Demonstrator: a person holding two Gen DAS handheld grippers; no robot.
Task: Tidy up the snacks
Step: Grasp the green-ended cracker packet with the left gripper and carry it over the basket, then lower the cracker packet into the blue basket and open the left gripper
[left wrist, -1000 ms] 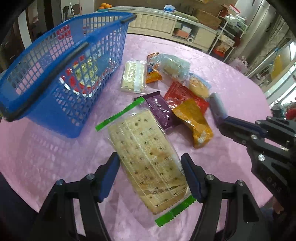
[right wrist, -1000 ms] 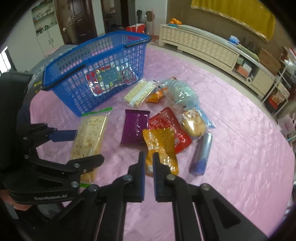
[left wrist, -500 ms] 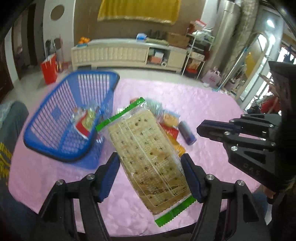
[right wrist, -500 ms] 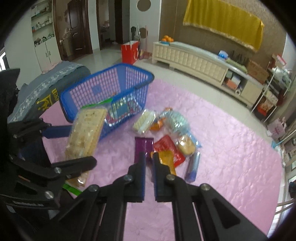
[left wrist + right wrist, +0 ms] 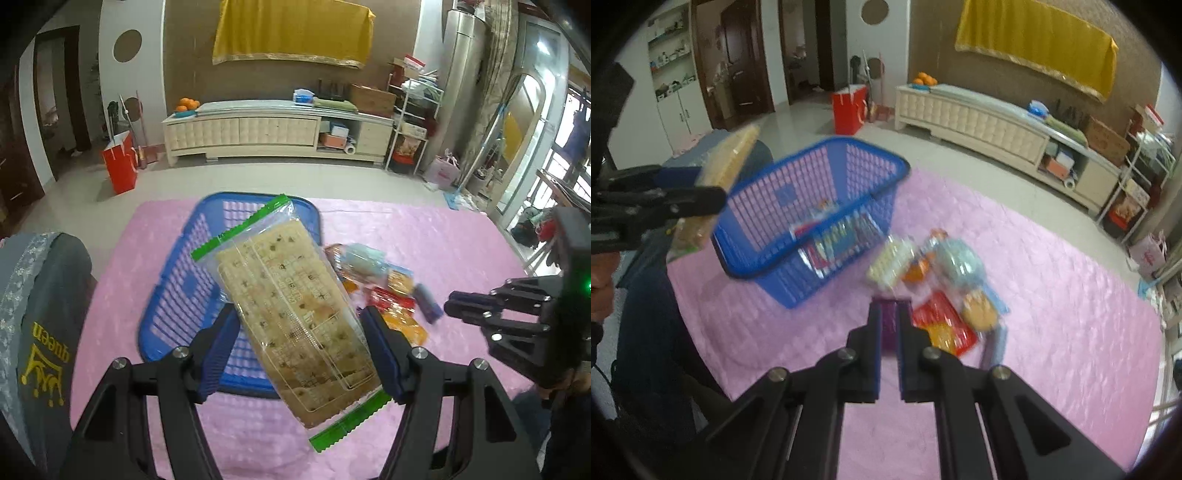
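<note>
My left gripper [image 5: 299, 332] is shut on a clear cracker pack [image 5: 291, 302] with green sealed ends, held high in the air above the blue mesh basket [image 5: 177, 295]. From the right wrist view the same pack [image 5: 731, 158] hangs left of the basket [image 5: 812, 218], which holds a few colourful packets. My right gripper [image 5: 888, 317] is shut and empty, hovering above a purple packet [image 5: 886, 328] in the snack pile [image 5: 945, 288]. The right gripper [image 5: 458, 308] also shows at the right edge of the left wrist view.
Everything rests on a pink tablecloth [image 5: 1052, 295]. The pile holds red, orange, purple and clear packets plus a bluish tube [image 5: 997, 341]. A grey chair back [image 5: 44, 314] stands at the table's left. A cream sideboard [image 5: 273, 133] and a red bag [image 5: 120, 164] lie beyond.
My left gripper has lifted the cracker pack off the table and carried it up over the basket. My right gripper has risen too, staying shut.
</note>
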